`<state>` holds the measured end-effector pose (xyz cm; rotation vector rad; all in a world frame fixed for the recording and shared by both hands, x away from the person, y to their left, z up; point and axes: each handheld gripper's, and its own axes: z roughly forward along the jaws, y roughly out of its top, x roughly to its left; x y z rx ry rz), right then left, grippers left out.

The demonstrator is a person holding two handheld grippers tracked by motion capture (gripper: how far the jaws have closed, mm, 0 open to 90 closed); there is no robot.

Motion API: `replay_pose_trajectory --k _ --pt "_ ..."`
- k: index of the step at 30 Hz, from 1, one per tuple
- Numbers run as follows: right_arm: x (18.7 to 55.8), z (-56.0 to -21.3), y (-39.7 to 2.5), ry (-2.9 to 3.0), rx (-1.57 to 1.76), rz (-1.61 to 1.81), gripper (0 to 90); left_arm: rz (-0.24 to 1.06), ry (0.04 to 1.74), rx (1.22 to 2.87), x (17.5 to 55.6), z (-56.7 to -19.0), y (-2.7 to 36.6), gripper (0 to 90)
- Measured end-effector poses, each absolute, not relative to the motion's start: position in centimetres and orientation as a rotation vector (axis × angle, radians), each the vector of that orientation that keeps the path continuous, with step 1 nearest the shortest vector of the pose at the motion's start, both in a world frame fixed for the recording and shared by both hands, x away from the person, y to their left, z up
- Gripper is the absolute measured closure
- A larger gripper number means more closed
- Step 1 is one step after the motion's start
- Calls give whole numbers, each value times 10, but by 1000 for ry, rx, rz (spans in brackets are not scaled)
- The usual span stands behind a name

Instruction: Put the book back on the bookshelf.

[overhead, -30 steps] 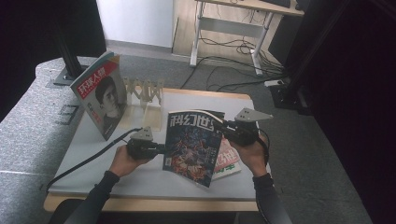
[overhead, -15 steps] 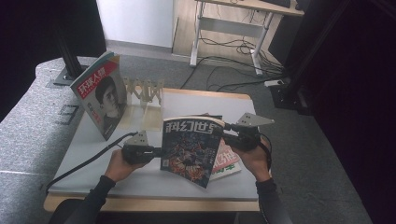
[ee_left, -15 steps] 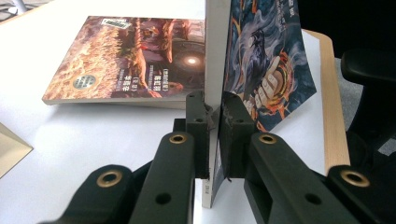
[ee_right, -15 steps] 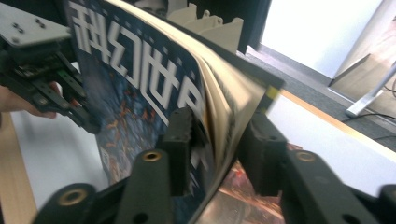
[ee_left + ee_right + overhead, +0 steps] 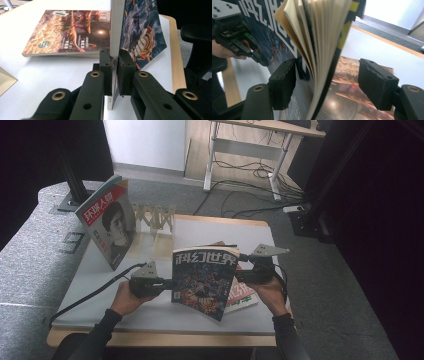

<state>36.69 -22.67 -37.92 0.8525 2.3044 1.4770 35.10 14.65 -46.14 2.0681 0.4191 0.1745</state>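
A magazine (image 5: 202,280) with a dark blue illustrated cover stands upright above the white table (image 5: 100,305), held between both hands. My left gripper (image 5: 167,284) is shut on its spine edge; in the left gripper view the jaws pinch the magazine's (image 5: 115,50) white spine. My right gripper (image 5: 245,270) is at the opposite edge. In the right gripper view its jaws stand wide apart, open, with the fanned pages (image 5: 319,45) between them and touching neither pad. The left gripper (image 5: 262,61) shows beyond the cover.
A flat book (image 5: 67,32) with a brown-orange cover lies on the table under the magazine, its corner (image 5: 242,295) poking out right. A red-titled portrait magazine (image 5: 107,227) leans in a wooden rack (image 5: 155,217) at the back left. The table's wooden edge (image 5: 176,55) is close.
The magazine and both hands have drifted slightly toward the near edge of the table. The left gripper's hold on the spine is the same.
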Motion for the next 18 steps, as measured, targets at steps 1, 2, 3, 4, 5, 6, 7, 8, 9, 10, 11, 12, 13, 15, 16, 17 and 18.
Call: replay_pose_trajectory --k 1,2,3,4,5,6,7,8,9,10,11,12,13,15,16,17,18 --pt "368 -380 -225 2312 848 1487 329 175 417 2069 351 -461 147 836" --pt "368 -380 -224 2325 841 1500 365 177 416 2070 350 -461 147 836" --pt "368 -380 -223 2332 834 1511 402 177 414 2071 350 -461 147 836" --pt "368 -380 -222 2341 823 1522 453 179 413 2071 350 -461 147 836" --pt "367 -380 -222 2350 816 1535 506 179 412 2071 349 -461 147 835" --pt "366 -379 -221 2353 812 1548 559 179 410 2072 349 -461 146 835" --pt "364 -378 -221 2351 805 1553 602 182 408 2074 349 -461 146 835" --pt "362 -377 -221 2347 797 1552 629 185 408 2075 348 -461 146 834" --pt "360 -376 -221 2345 791 1551 658 186 409 2076 347 -461 146 834" --pt "358 -375 -222 2346 784 1552 678 186 408 2077 347 -460 146 832" --pt "357 -374 -222 2346 774 1556 693 187 406 2078 346 -460 146 830" --pt "355 -374 -222 2343 766 1555 704 187 404 2079 346 -460 146 827" --pt "353 -373 -221 2342 755 1551 717 189 401 2083 346 -460 146 824" --pt "351 -373 -221 2339 740 1558 735 192 404 2088 346 -458 146 819" --pt "350 -373 -221 2335 732 1567 741 190 402 2087 347 -457 146 815" --pt "349 -372 -220 2337 723 1570 747 187 401 2080 347 -456 146 795" --pt "348 -372 -220 2335 715 1573 750 186 399 2068 348 -455 146 780"
